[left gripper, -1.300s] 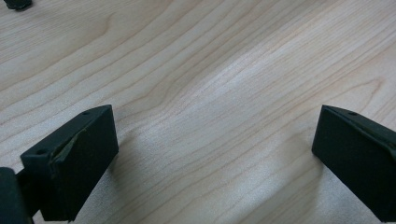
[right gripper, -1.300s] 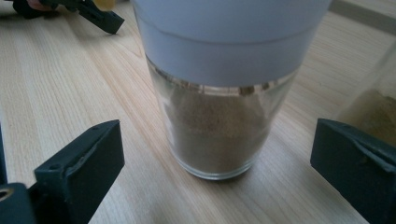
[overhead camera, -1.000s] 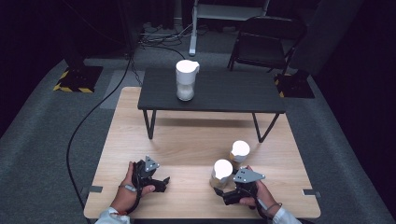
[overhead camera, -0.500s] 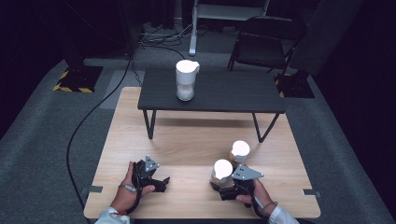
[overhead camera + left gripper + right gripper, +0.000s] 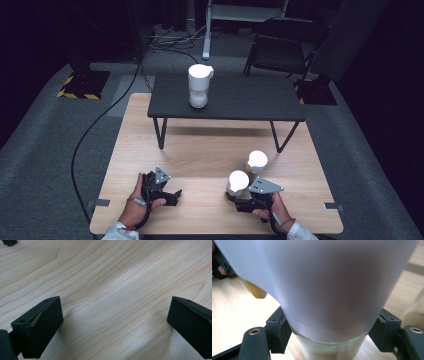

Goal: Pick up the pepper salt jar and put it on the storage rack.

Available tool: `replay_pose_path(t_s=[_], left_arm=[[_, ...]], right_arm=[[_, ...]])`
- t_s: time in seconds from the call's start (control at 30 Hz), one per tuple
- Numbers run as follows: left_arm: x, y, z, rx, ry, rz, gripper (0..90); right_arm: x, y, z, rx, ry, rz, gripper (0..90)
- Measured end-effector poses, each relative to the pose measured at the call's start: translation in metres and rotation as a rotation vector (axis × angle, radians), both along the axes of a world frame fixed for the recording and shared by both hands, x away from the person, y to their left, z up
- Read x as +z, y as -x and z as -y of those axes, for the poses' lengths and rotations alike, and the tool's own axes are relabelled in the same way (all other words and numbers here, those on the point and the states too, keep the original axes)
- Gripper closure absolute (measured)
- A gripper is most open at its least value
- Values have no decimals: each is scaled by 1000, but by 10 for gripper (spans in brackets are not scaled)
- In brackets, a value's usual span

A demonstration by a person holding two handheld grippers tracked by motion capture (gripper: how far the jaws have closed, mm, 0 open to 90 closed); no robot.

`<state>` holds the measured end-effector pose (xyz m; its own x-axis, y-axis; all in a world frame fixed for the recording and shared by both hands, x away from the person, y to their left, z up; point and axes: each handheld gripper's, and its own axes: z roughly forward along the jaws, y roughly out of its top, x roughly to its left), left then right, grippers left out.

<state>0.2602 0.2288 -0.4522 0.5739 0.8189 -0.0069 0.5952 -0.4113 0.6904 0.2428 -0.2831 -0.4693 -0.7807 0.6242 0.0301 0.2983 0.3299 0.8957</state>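
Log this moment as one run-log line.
right gripper: jaws just closed, shut on near cup | left gripper: open, nothing between jaws, on wooden table | far cup: standing free | pitcher: on black table

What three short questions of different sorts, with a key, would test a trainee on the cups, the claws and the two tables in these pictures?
1. True or false: the right claw is shut on the nearer cup.
2. How many white cups stand on the wooden table?
3. Multiple choice: what stands on the black table? A) a white jug B) a kettle C) a bowl

Key
1. True: in the right gripper view its jaws press the cup's base from both sides, having just closed on it.
2. Two: the nearer cup and the farther cup.
3. A: the white jug. The left claw is open over bare wood.
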Motion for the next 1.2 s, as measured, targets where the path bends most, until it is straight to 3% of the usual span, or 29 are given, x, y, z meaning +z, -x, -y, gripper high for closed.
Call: replay_pose_path(t_s=[0.5, 0.73, 1.13, 1.2], left_arm=[[0, 0, 0, 0, 0, 0, 0], [0, 0, 0, -1, 0, 0, 0], [0, 0, 0, 0, 0, 0, 0], [0, 0, 0, -1, 1, 0, 0]], right_arm=[[7, 12, -1, -46, 33, 69, 297], [14, 14, 0, -37, 43, 88, 297], [34, 24, 3, -38, 35, 94, 297], [40, 25, 3, -42, 28, 77, 297]])
